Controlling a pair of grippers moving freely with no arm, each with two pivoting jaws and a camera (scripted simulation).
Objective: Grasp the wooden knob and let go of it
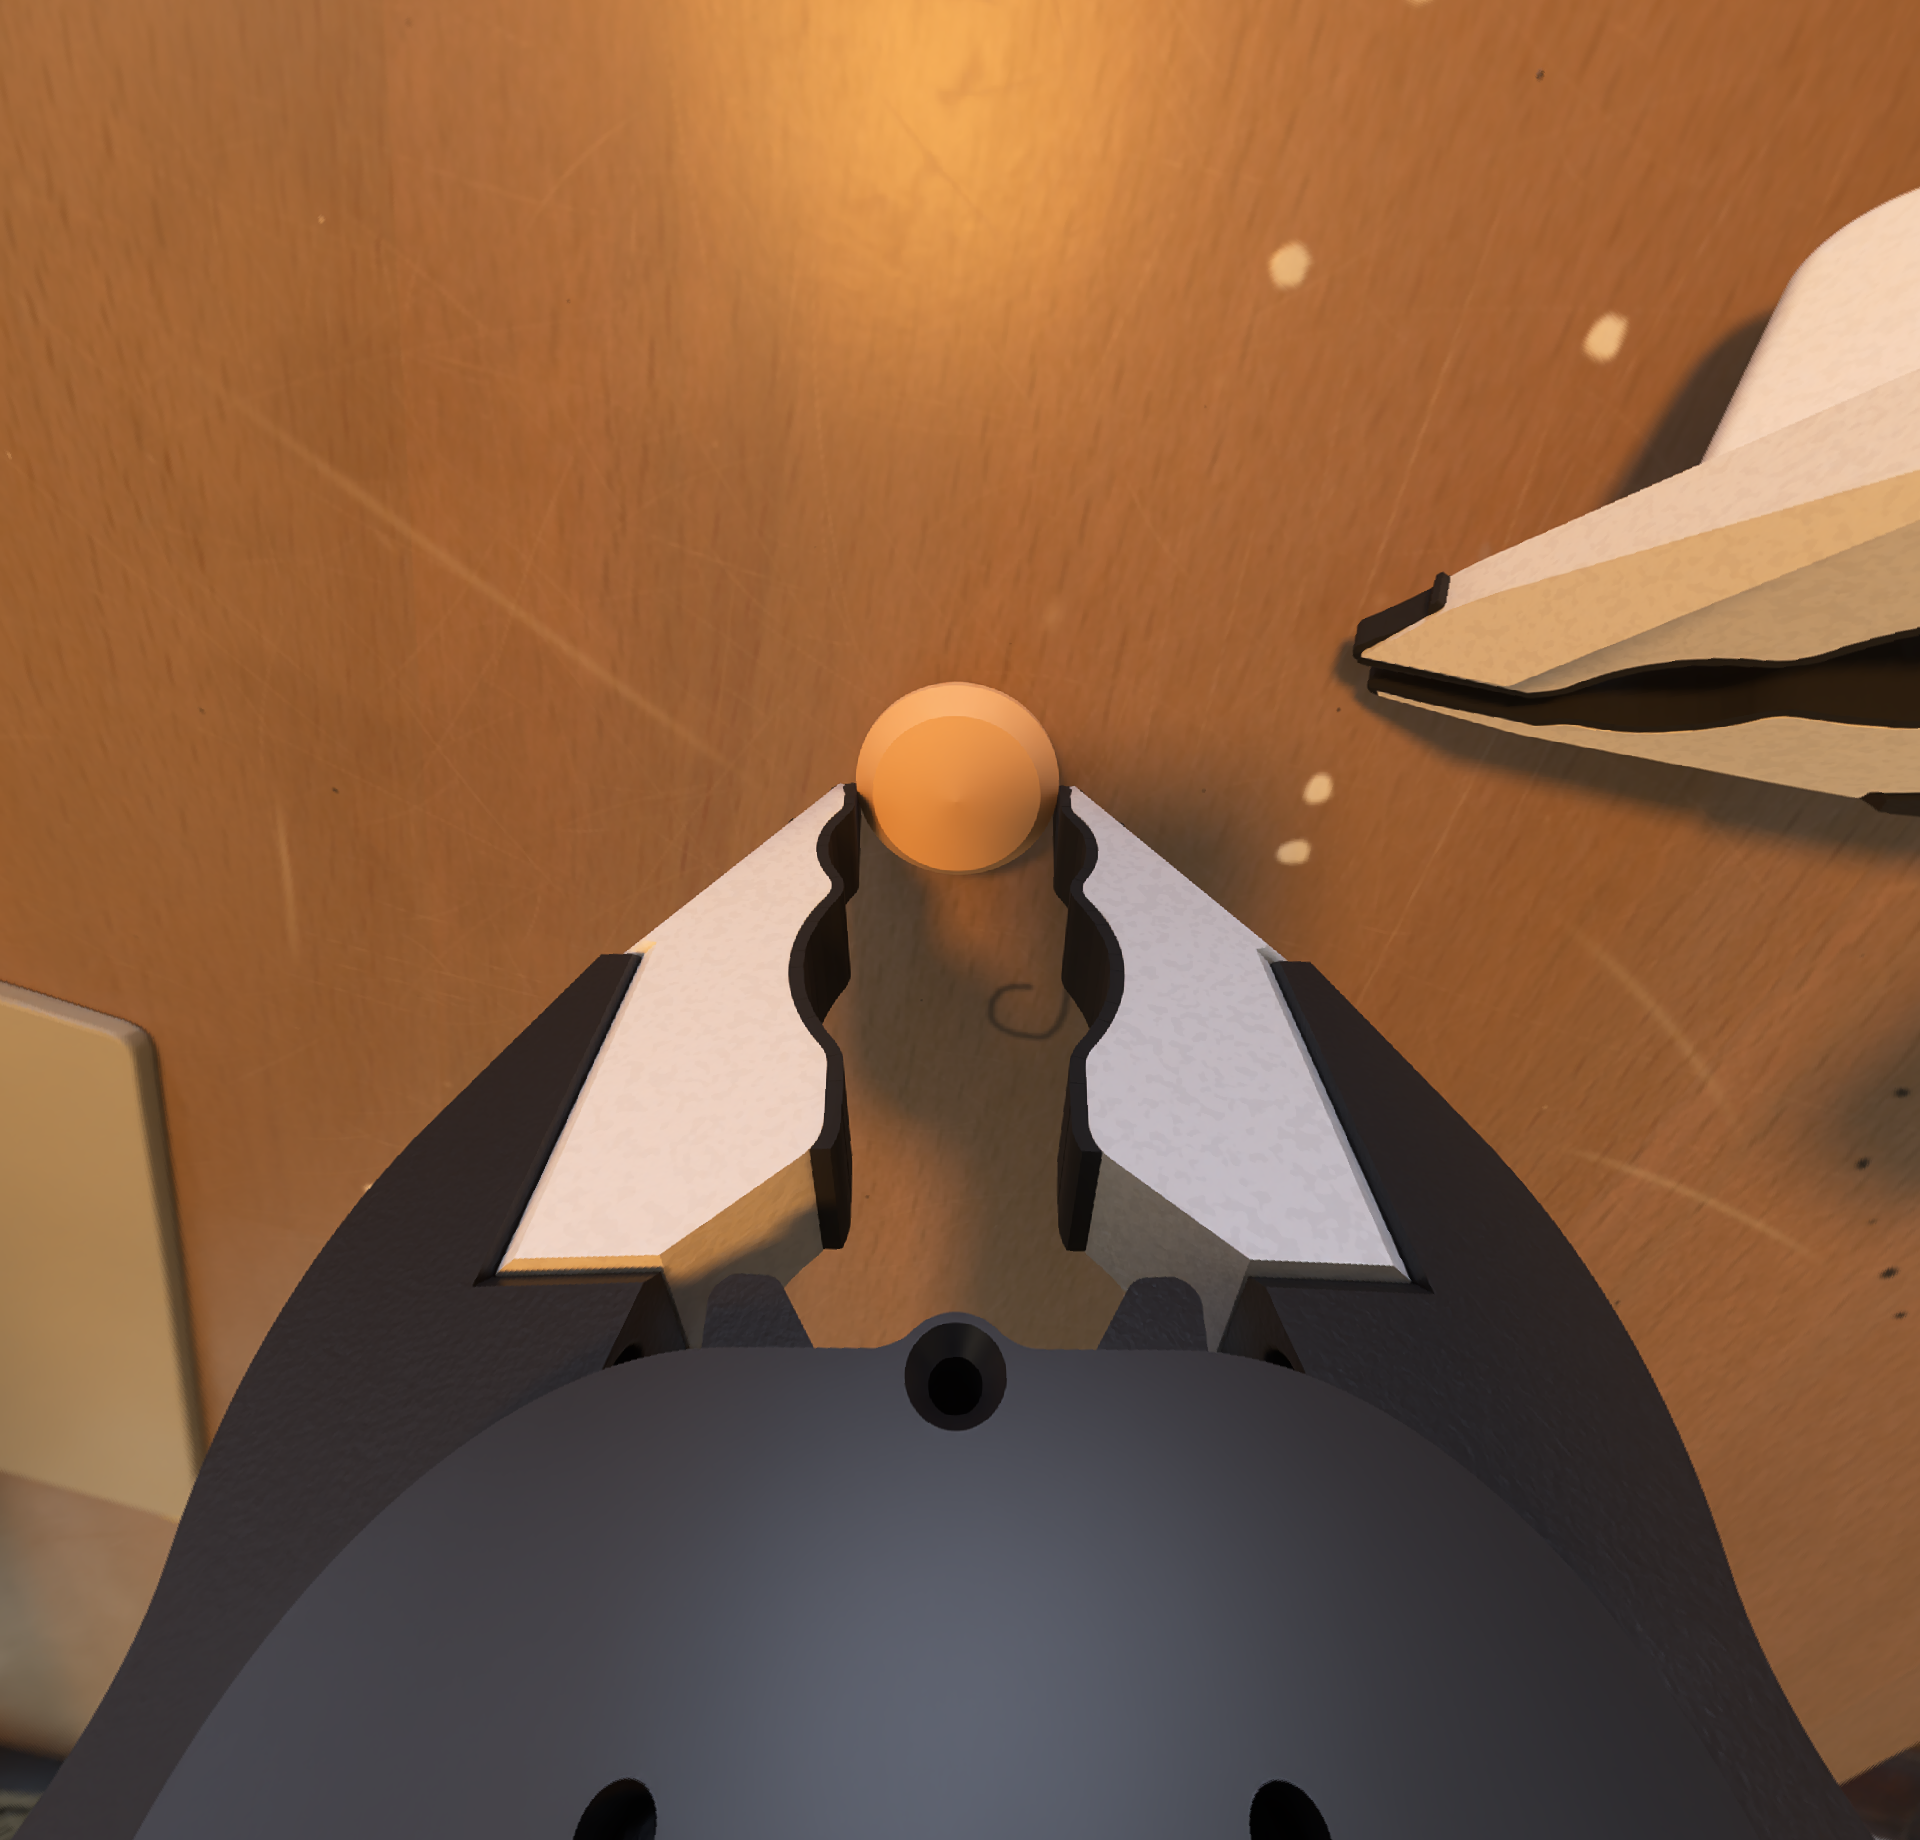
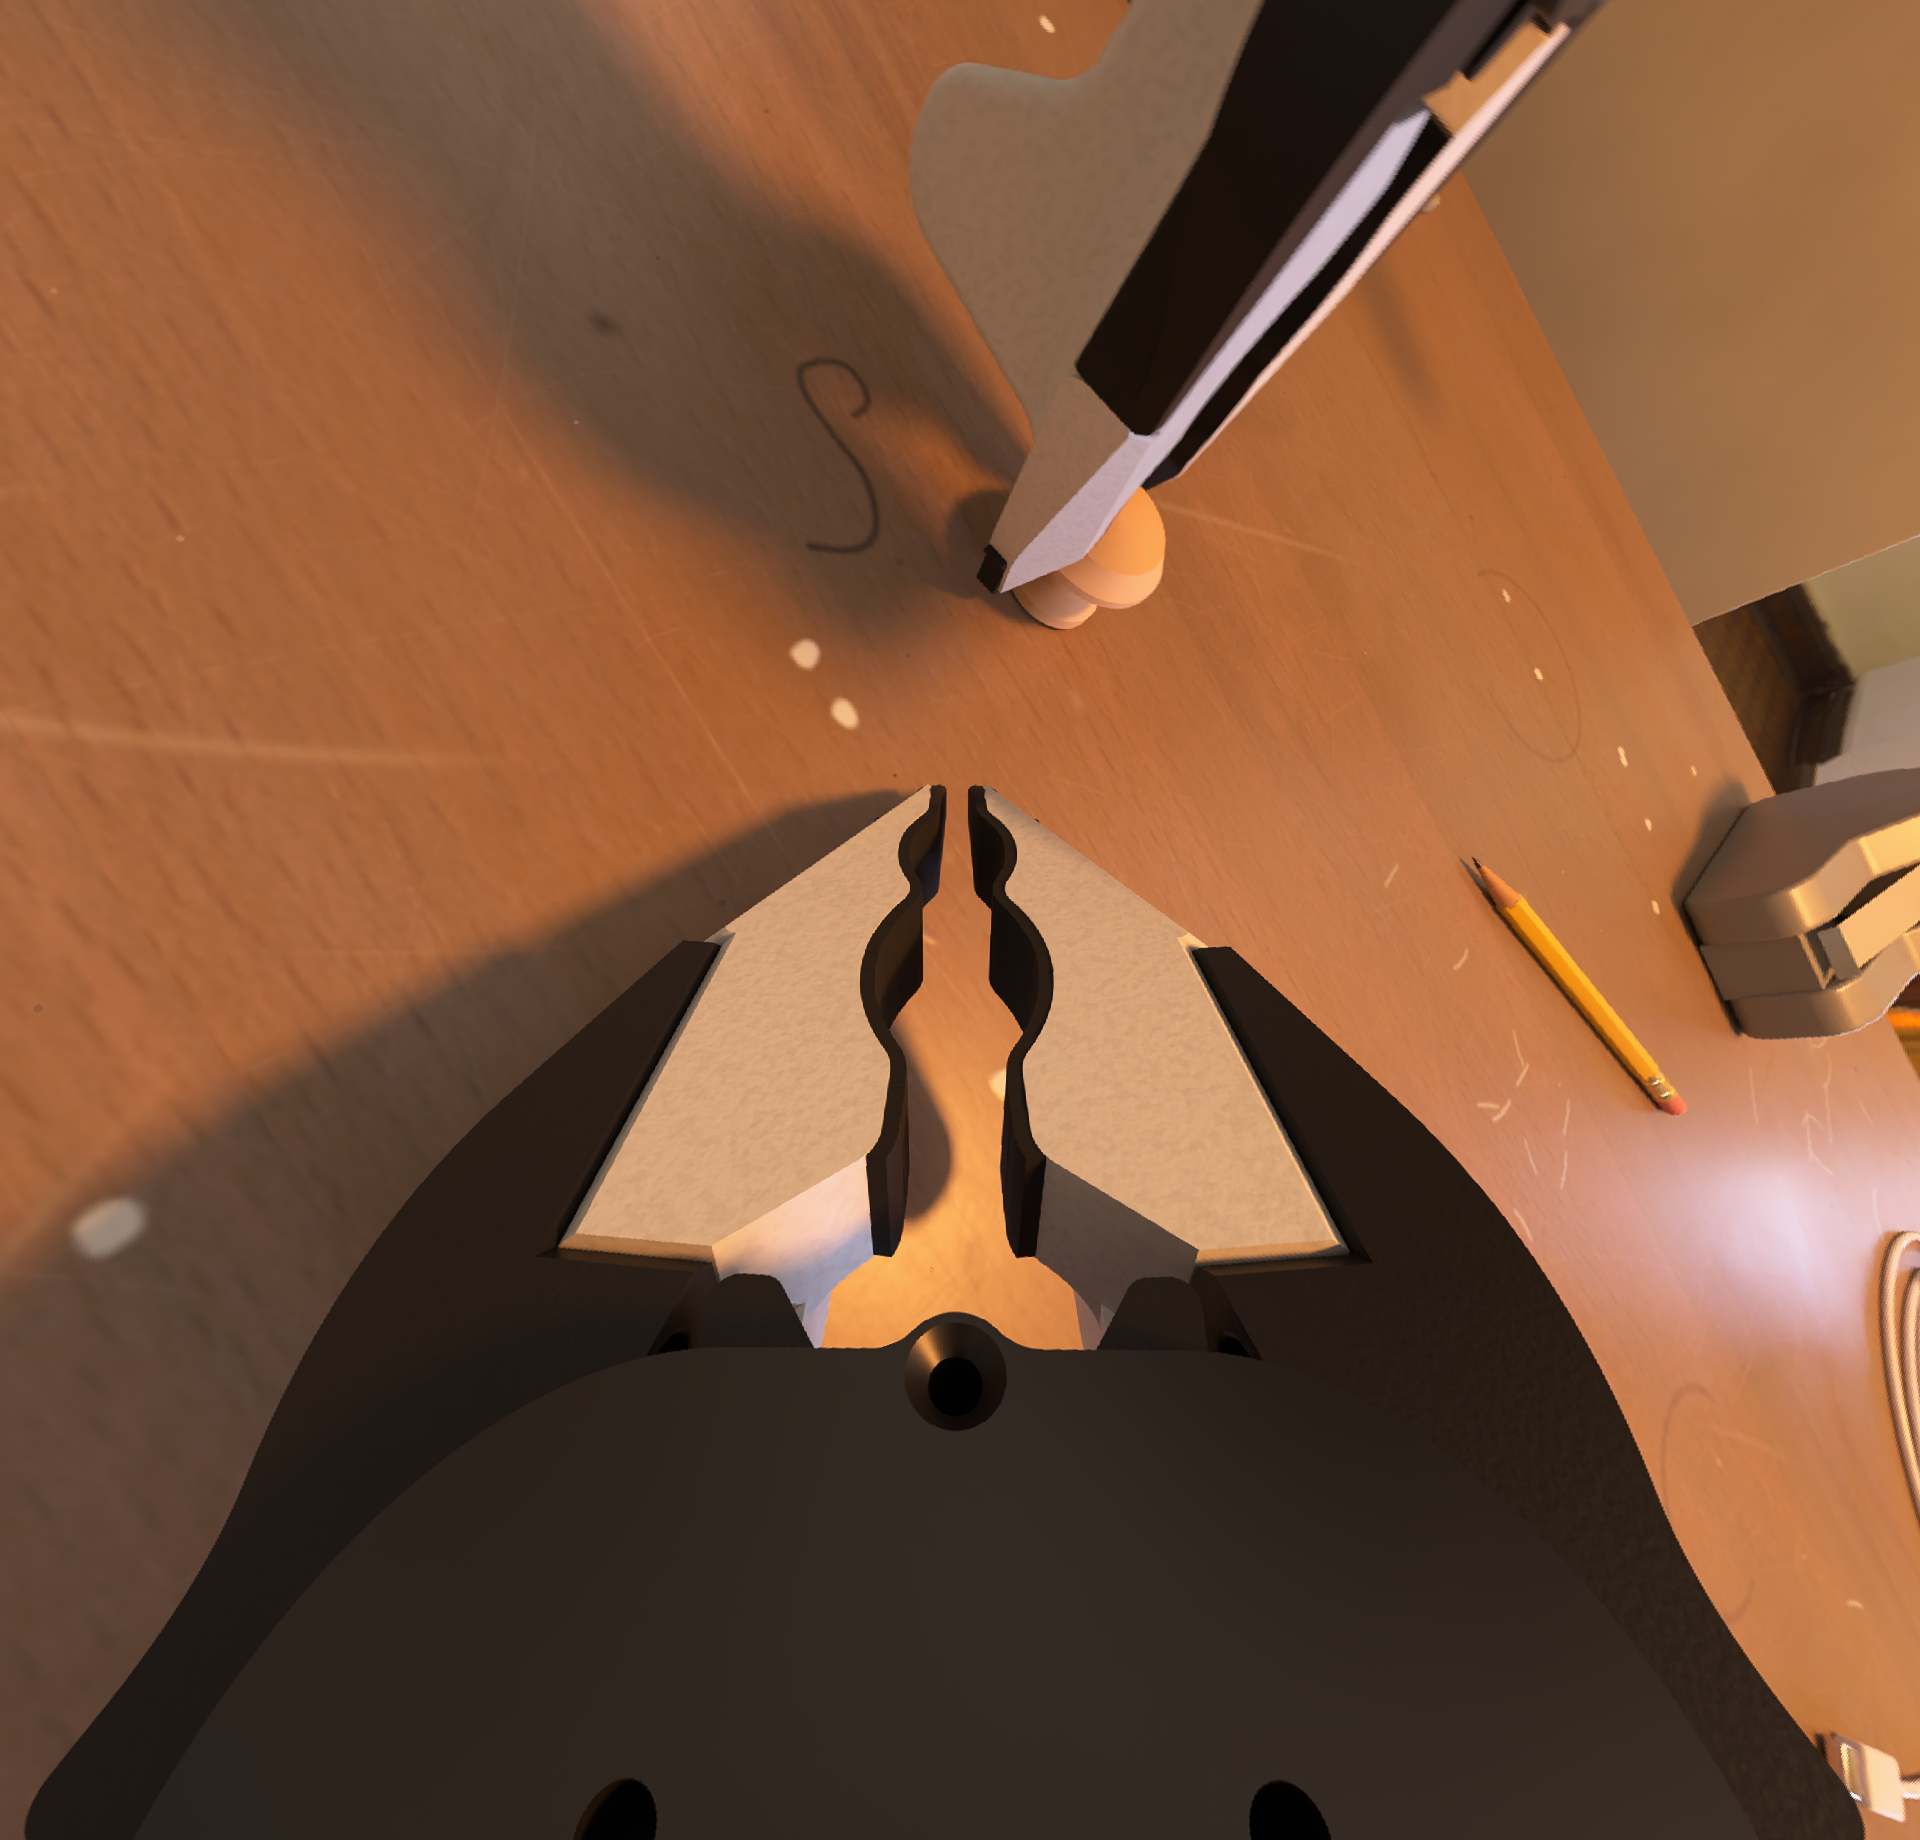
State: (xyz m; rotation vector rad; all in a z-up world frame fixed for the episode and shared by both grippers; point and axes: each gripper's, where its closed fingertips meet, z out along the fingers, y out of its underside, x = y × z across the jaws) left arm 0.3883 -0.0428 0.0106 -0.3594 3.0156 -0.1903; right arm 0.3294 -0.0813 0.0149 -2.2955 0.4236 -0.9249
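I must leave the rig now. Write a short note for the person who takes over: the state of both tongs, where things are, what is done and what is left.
Left tongs: closed around the wooden knob, fingertips touching both its sides. The knob stands on the wooden table.
Right tongs: shut, empty, hovering over the table a little away from the knob.
Beside them: a yellow pencil lying on the table to the right, not part of the job.
Done: the grasp looks made.
Left: open the left tongs to let go of the knob, then pull back.
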